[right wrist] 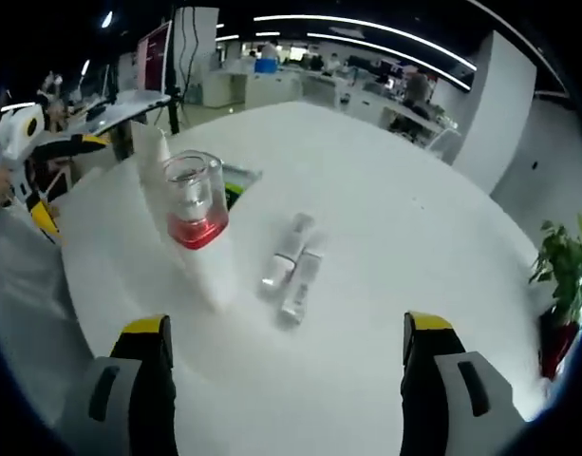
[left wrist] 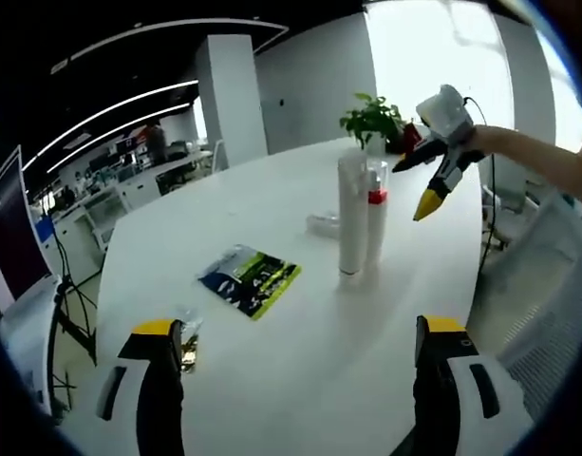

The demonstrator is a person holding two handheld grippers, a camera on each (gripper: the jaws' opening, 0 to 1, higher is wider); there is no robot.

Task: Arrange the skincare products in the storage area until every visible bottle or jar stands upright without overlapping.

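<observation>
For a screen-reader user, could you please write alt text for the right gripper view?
Two small clear bottles lie flat, side by side, on a round white table, beyond the open right gripper. To their left stands a tall white bottle with a clear cap and red band.

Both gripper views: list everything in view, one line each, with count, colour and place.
Table: one, white, round.
Tall tubes: two, white, upright mid-table; one has a clear cap with a red band.
Small bottles: two, pale, lying side by side.
Packet: one, blue and green, flat.
Potted plant: one, green, far edge.
Left gripper: yellow-tipped jaws apart.
Right gripper: jaws apart, above the table.
</observation>
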